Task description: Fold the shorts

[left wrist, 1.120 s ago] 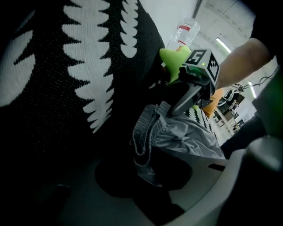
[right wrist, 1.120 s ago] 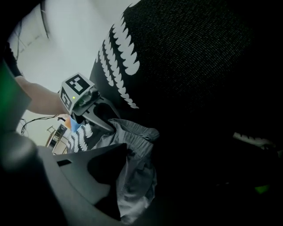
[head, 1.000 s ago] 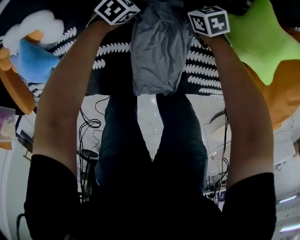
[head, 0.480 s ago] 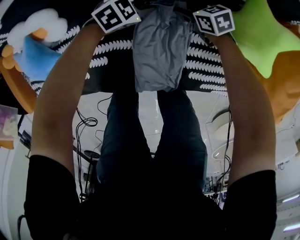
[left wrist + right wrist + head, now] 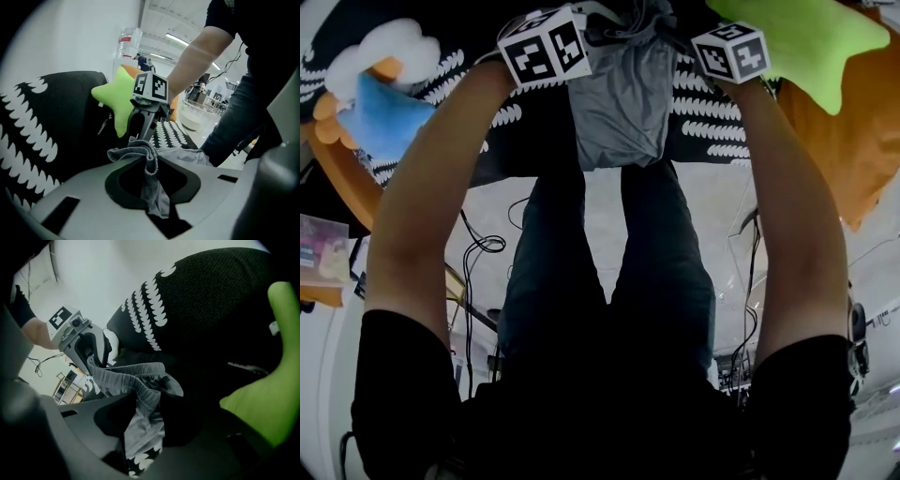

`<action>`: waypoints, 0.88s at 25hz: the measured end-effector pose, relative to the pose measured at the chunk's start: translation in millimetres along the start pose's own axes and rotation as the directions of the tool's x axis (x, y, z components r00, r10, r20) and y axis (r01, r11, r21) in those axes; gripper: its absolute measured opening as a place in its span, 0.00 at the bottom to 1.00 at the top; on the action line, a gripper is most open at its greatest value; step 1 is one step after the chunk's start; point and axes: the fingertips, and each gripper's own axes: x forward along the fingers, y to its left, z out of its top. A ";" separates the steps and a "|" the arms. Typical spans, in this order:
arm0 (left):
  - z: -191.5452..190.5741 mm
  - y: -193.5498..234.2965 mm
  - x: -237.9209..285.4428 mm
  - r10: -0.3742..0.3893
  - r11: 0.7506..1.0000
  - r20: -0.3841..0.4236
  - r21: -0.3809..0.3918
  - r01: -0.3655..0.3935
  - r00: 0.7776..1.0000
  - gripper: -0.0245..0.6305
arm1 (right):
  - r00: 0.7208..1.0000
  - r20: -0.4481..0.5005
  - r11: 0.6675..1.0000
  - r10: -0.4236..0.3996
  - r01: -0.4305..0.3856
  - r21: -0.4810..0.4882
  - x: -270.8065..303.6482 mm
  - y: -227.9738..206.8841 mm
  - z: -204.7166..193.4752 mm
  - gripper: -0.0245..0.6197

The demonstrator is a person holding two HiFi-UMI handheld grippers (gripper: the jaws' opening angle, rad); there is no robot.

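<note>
The left gripper (image 5: 151, 194) is closed tightly on a pinch of the grey shorts (image 5: 619, 103); the fabric is bunched between its jaws. The right gripper (image 5: 140, 425) has the elastic waistband between its jaws. These jaws have just been closing, and they now grip the cloth at a wider gap than the left ones.

The shorts hang between the two grippers, above the near edge of the black cloth with white leaf print (image 5: 712, 131) and in front of the person's legs. The waistband is at the top, gathered between the grippers. The long axis runs straight down from there, and the hem points to the floor.

Compared with one second ago, both marker cubes sit lower in the head view. The left cube (image 5: 546, 47) has rolled and shows more of its side face. The green star cushion (image 5: 806, 42) lies further up in that view.
</note>
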 end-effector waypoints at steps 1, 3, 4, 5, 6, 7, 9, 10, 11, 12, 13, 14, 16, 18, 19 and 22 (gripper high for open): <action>4.3 -9.5 1.1 -0.014 1.000 -0.002 0.016 0.014 1.000 0.16 | 1.000 0.002 1.000 -0.002 0.002 0.008 -4.8 4.3 -7.4 0.30; 7.7 -28.1 2.5 -0.042 0.998 -0.006 0.040 0.042 0.999 0.16 | 1.000 0.008 0.999 -0.002 0.001 0.033 -10.6 13.7 -20.7 0.32; 7.0 -38.1 3.4 -0.059 0.997 -0.008 0.049 0.059 0.998 0.16 | 1.000 0.011 0.999 -0.001 0.000 0.048 -11.9 18.7 -27.7 0.33; 5.4 -48.6 4.6 -0.077 0.995 -0.012 0.057 0.077 0.997 0.16 | 1.000 0.013 0.998 -0.001 0.000 0.063 -12.9 23.5 -35.4 0.33; 3.3 -59.3 6.2 -0.094 0.993 -0.019 0.067 0.095 0.995 0.16 | 1.000 0.015 0.997 -0.003 0.001 0.077 -13.7 27.8 -43.8 0.33; 0.3 -69.7 8.4 -0.109 0.991 -0.030 0.079 0.111 0.994 0.16 | 1.000 0.017 0.996 -0.005 0.004 0.087 -13.6 31.3 -52.9 0.33; -11.8 -91.1 16.5 -0.133 0.984 -0.058 0.108 0.138 0.989 0.16 | 1.000 0.022 0.996 -0.010 0.008 0.092 -7.3 37.4 -74.2 0.33; -22.2 -103.3 23.4 -0.140 0.981 -0.076 0.123 0.149 0.987 0.16 | 1.000 0.026 0.996 -0.011 0.009 0.087 -0.1 40.7 -87.7 0.33; -35.1 -117.1 32.1 -0.146 0.978 -0.096 0.138 0.159 0.985 0.16 | 0.999 0.035 0.997 -0.012 0.009 0.081 8.9 44.3 -103.4 0.34; -49.0 -132.2 41.8 -0.151 0.974 -0.117 0.152 0.168 0.982 0.16 | 0.999 0.048 0.997 -0.014 0.011 0.075 18.2 48.2 -120.4 0.34; -62.5 -147.7 51.5 -0.156 0.970 -0.139 0.166 0.178 0.978 0.16 | 0.998 0.065 0.997 -0.020 0.015 0.073 26.2 52.1 -137.0 0.34; -74.0 -162.8 60.2 -0.161 0.966 -0.158 0.179 0.189 0.974 0.16 | 0.996 0.084 0.997 -0.027 0.021 0.075 31.8 55.7 -151.7 0.34; -89.2 -188.4 72.3 -0.178 0.956 -0.186 0.198 0.214 0.966 0.16 | 0.993 0.116 0.996 -0.037 0.027 0.087 36.0 63.5 -170.7 0.34; -98.5 -208.4 78.5 -0.206 0.946 -0.203 0.210 0.248 0.957 0.16 | 0.990 0.133 0.996 -0.037 0.025 0.090 37.7 73.6 -176.5 0.34; -102.8 -217.2 80.5 -0.222 0.939 -0.212 0.216 0.267 0.952 0.16 | 0.990 0.137 0.996 -0.032 0.020 0.084 39.7 80.1 -175.8 0.34; -115.4 -243.2 87.1 -0.266 0.916 -0.245 0.239 0.324 0.932 0.16 | 0.991 0.131 1.000 0.001 -0.004 0.021 50.4 104.5 -168.4 0.31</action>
